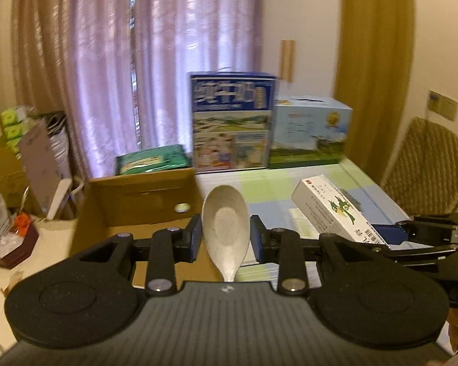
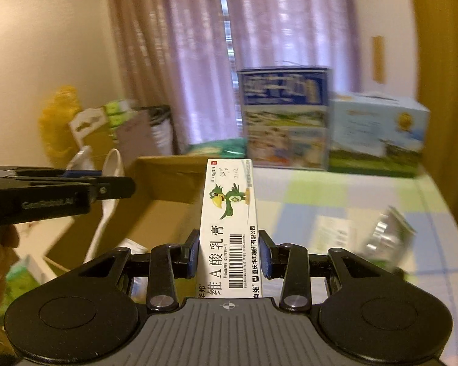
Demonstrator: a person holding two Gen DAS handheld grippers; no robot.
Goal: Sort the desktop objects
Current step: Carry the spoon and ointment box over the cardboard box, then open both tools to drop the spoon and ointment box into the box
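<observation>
Speckled and pale, the spoon point(image 1: 226, 228) stands bowl-up, pinched in the left gripper point(image 1: 226, 235) above the open cardboard box point(image 1: 137, 201). Beside it, the right gripper point(image 2: 229, 251) clamps a white ointment carton point(image 2: 227, 228) over the checked table point(image 2: 336, 195).

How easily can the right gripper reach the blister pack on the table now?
Probably not yet: the right gripper is shut on the white medicine box, so it has no free jaws. The blister pack lies unobstructed to its right on the table.
</observation>
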